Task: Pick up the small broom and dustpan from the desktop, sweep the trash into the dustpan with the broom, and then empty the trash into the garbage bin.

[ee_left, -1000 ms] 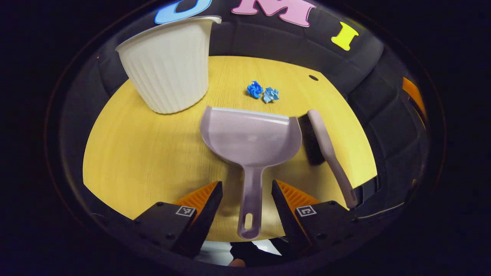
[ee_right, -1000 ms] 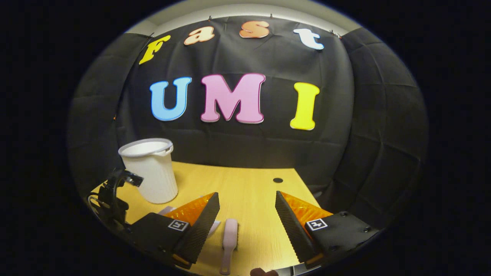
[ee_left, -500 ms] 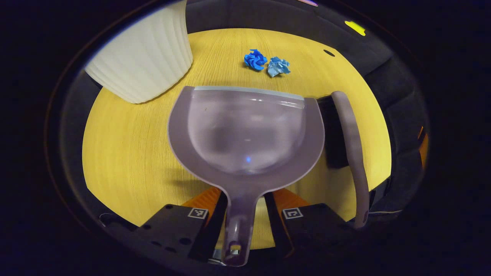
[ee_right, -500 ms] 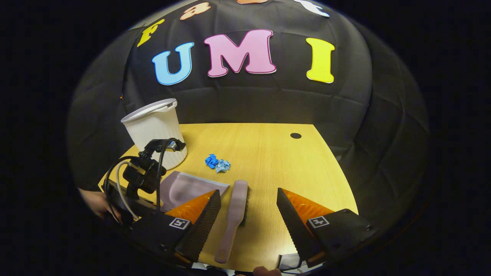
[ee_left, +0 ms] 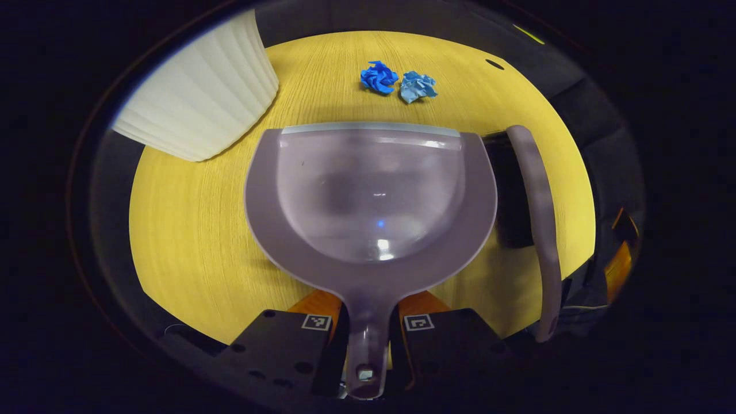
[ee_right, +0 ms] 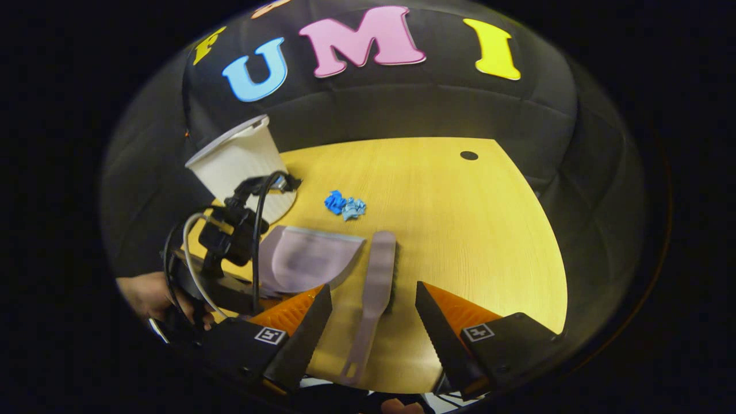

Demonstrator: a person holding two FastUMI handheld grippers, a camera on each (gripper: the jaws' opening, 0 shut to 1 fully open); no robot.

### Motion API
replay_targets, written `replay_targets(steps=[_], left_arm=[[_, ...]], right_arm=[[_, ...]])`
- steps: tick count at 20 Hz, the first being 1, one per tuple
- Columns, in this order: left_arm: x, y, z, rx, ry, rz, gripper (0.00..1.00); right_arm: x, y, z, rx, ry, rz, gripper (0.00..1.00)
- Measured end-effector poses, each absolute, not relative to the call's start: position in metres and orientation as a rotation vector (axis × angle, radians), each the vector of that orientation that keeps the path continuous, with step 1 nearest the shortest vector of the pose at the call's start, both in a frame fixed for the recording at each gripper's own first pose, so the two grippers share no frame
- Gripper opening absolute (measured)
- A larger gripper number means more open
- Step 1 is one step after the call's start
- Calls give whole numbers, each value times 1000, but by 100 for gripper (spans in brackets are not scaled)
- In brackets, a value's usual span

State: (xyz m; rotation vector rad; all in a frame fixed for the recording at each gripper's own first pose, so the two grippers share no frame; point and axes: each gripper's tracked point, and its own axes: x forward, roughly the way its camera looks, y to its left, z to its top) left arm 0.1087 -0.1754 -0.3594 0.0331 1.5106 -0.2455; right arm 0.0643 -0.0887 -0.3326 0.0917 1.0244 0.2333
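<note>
Right gripper view is taken up by the relation that matters next: the small broom [ee_right: 376, 287] lies flat on the surface [ee_right: 489, 230], with its handle end drawn toward the camera and lying in the gap between the 2 spread fingers of the right claw [ee_right: 374, 322]. No contact between those fingers and the handle is seen. The broom's long axis runs nearly along the claw's own forward line, tilted only slightly, so the bristle head points away from the claw toward the trash. The right claw is judged the nearer of the 2 to the broom, and a short advance followed by a closing of the fingers across the thin handle is what the pickup appears to call for.

Taking the dustpan [ee_left: 371, 195] as landmark, the broom [ee_left: 532, 213] lies just beside its right edge in the left gripper view, roughly parallel to the pan's handle. Beyond the pan's open lip, well apart from it, 2 crumpled blue paper balls [ee_left: 398, 81] rest together on the surface. The white ribbed garbage bin [ee_left: 201, 98] stands beyond the pan's left side.

The left claw [ee_left: 368, 339] is seen pressed onto the dustpan's handle, 1 finger on either side, with the pan extending straight ahead along the claw's axis. Whether the pan is lifted or resting on the surface cannot be told. In the right gripper view the left claw's body [ee_right: 230, 241] and the hand holding it [ee_right: 144, 293] are seen to the dustpan's [ee_right: 305, 259] left.
</note>
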Motion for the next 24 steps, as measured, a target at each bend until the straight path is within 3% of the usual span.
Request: replay_targets(steps=[8, 14, 15, 18, 19, 20, 21, 24], left_arm=[[90, -165, -359, -71, 1430, -298, 30], [90, -161, -361, -28, 1410, -333, 29], [91, -161, -361, -35, 1406, -332, 29], [91, -162, -361, -43, 1401, -328, 30], [92, -162, -361, -41, 1401, -330, 30], [91, -162, -361, -39, 1401, -332, 30], [91, -162, -361, -39, 1403, -331, 30], [91, -162, -361, -34, 1406, -334, 30]], right_arm=[[26, -83, -411, 64, 1506, 204, 96], [31, -82, -436, 49, 1617, 149, 95], [30, -82, -438, 46, 1636, 148, 83], [34, -81, -443, 39, 1627, 132, 73], [35, -82, -442, 39, 1633, 128, 55], [36, -83, -438, 29, 1644, 131, 49], [40, -84, -439, 34, 1635, 131, 38], [41, -80, -444, 38, 1648, 180, 27]])
